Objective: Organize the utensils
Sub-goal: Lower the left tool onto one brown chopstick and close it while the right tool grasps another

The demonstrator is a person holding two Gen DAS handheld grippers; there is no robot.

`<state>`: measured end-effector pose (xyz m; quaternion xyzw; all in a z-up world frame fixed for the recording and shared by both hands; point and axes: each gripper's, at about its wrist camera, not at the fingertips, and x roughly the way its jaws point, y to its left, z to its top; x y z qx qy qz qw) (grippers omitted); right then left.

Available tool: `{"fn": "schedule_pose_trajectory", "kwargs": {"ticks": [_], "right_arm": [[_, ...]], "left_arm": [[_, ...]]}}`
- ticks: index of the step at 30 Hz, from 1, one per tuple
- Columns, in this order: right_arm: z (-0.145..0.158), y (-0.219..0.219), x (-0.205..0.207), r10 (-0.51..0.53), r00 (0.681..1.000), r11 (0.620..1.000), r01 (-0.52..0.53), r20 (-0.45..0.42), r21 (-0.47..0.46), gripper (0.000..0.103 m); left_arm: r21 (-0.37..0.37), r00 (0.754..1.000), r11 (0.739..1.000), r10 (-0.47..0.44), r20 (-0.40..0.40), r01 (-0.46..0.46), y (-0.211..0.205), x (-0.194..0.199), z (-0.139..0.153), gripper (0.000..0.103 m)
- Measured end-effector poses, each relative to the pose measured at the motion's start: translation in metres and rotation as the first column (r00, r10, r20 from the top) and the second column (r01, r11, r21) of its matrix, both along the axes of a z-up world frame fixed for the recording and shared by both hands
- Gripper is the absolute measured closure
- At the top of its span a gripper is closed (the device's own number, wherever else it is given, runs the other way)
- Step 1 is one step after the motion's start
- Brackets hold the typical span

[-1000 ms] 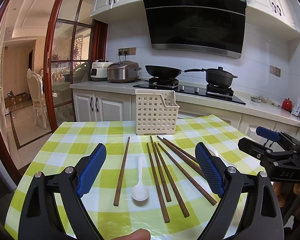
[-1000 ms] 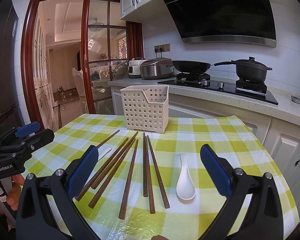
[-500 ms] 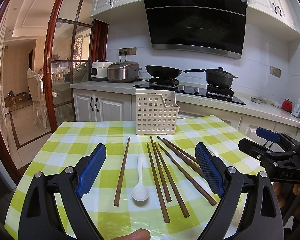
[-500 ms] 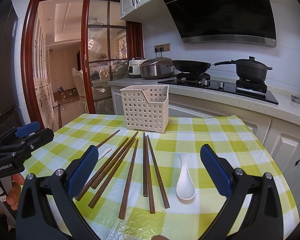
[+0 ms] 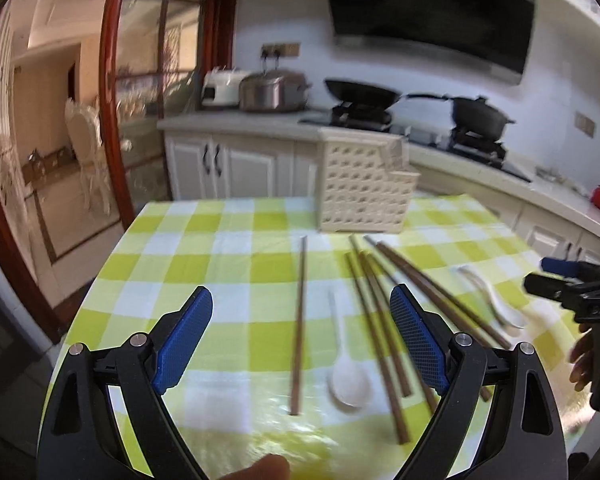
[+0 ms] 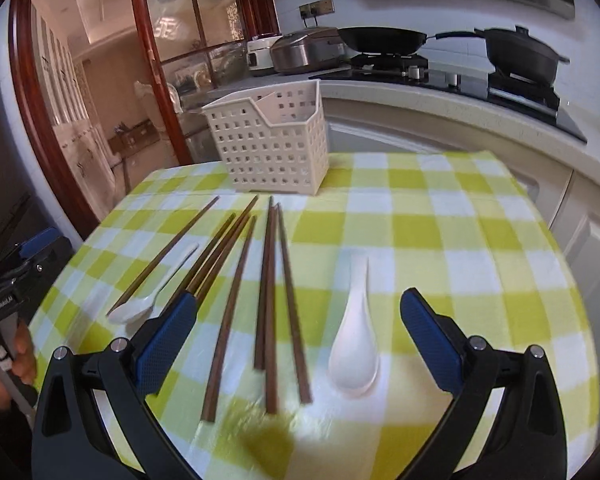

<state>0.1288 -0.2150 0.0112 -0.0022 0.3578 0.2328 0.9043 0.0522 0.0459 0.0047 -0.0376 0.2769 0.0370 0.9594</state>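
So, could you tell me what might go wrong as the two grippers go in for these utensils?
The chopsticks lie close together, some touching, so the open right gripper may pinch several or scatter them. The white spoon looks smooth and lies flat, so it may slip. The basket looks light and could tip.

On the table [image 6: 440, 216] lie seven brown chopsticks [image 6: 226, 312] and two white spoons [image 6: 354, 356]. One white basket [image 6: 272, 140] stands at twelve o'clock. Behind are two black pans [image 6: 382, 38].
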Motion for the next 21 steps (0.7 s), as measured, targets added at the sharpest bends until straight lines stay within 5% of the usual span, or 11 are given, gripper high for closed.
{"fn": "schedule_pose_trajectory", "kwargs": {"ticks": [6, 9, 13, 21], "right_arm": [[-0.003, 0.032, 0.045, 0.057, 0.996, 0.995, -0.062, -0.065, -0.084, 0.005], [-0.017, 0.049, 0.06, 0.105, 0.989, 0.988, -0.116, -0.109, -0.099, 0.018], [-0.037, 0.069, 0.071, 0.138, 0.975, 0.98, -0.16, -0.174, -0.12, 0.039], [-0.059, 0.08, 0.086, 0.121, 0.964, 0.975, -0.161, -0.238, -0.155, 0.052]], "left_arm": [[-0.013, 0.993, 1.0, -0.004, -0.117, 0.003, 0.025, 0.038, -0.01, 0.018], [-0.033, 0.989, 0.999, -0.03, -0.145, 0.025, 0.027, 0.051, -0.015, 0.019], [-0.043, 0.981, 0.997, -0.067, -0.183, 0.06, 0.022, 0.063, -0.023, 0.035], [-0.064, 0.971, 0.995, -0.091, -0.222, 0.079, 0.018, 0.072, -0.04, 0.043]]}}
